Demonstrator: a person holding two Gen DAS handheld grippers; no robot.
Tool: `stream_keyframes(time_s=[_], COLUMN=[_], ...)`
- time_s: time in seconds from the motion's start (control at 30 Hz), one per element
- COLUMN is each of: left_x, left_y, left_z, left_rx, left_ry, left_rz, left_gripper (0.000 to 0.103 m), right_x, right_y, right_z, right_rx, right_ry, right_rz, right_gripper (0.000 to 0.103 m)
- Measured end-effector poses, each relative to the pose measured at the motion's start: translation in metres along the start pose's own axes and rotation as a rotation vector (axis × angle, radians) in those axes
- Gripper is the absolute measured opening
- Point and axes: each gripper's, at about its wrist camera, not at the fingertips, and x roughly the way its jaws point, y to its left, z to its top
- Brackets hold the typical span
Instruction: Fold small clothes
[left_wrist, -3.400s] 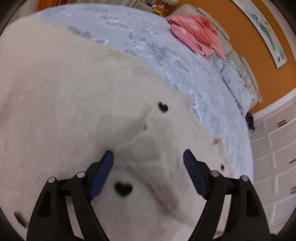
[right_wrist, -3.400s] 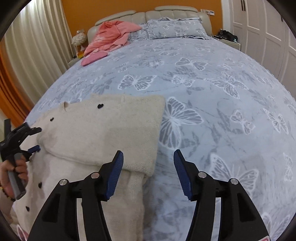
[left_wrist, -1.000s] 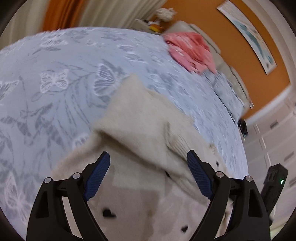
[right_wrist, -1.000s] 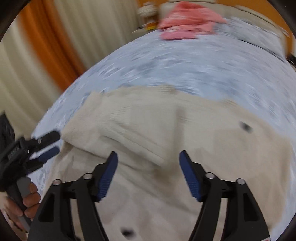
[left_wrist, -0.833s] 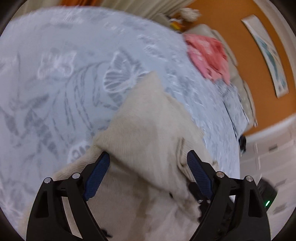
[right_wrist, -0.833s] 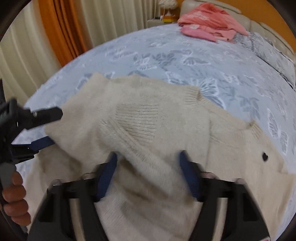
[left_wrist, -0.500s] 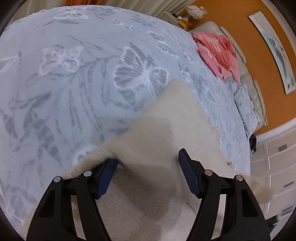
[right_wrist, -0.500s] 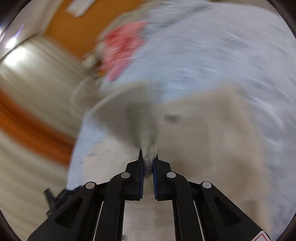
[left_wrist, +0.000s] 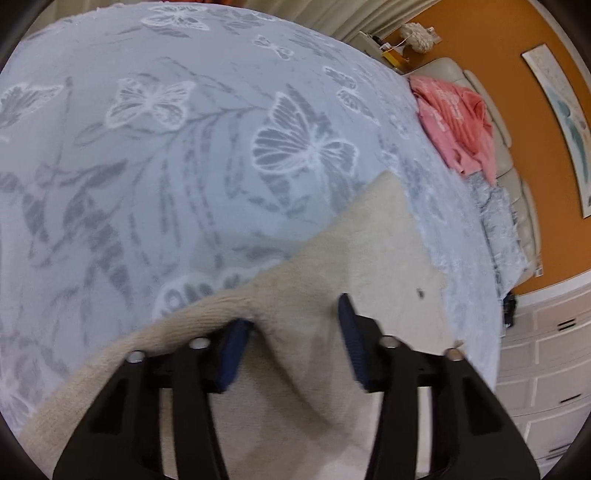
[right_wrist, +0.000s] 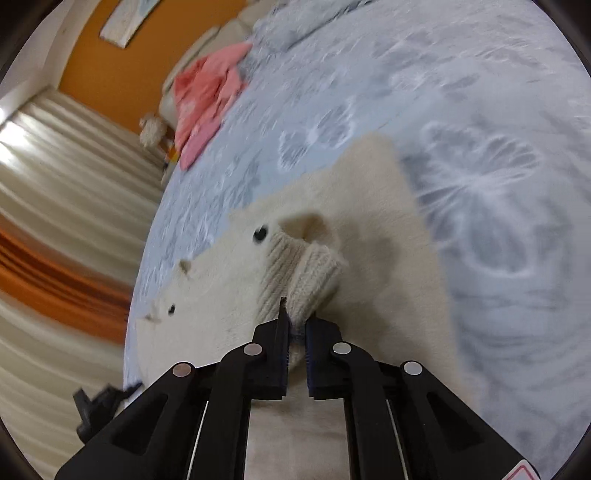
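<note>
Your right gripper (right_wrist: 295, 328) is clamped on the ribbed cuff (right_wrist: 306, 273) of the cream knitted cardigan (left_wrist: 373, 258) lying mid-bed; your left gripper (left_wrist: 291, 339) stands apart over its edge. That thin pinch may slip, dropping the sleeve short.

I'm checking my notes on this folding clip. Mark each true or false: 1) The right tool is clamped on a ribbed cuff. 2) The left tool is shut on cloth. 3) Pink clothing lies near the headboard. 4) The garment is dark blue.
1) True: the right tool is shut on the ribbed cuff of the cream sweater.
2) False: the left tool is open, its pads apart over the knit.
3) True: the pink clothing lies by the headboard.
4) False: it is cream.
</note>
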Motion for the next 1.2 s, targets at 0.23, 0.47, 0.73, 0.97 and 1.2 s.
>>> stream_keyframes(time_s=[0.23,0.47,0.73,0.97,1.2], left_x=[0.000,-0.003,-0.008,-0.007,-0.009], left_y=[-0.005,0.001,0.030,0.033,0.041], left_z=[-0.020,-0.038,-0.033,-0.035,-0.042], left_rx=[0.202,0.326,0.229,0.246,0.226], left_ry=[-0.068,-0.181,-0.211,-0.230,-0.245], left_rz=[0.012,-0.059,-0.284,-0.296,-0.307], left_gripper=[0.040,0.046,0.049,0.049,0.041], right_x=[-0.011,-0.066,0.119,0.225,0.253], right_y=[-0.030,0.054,0.231,0.301,0.325], right_z=[-0.027,-0.027,-0.050,-0.084,-0.083], right_rx=[-0.054,-0.215,-0.619,-0.786,-0.825], right_ry=[0.031,-0.185,0.280,0.367,0.354], right_rz=[-0.075,-0.167,0.069,0.000,0.012], right_gripper=[0.005,0.023,0.041,0.057,0.003])
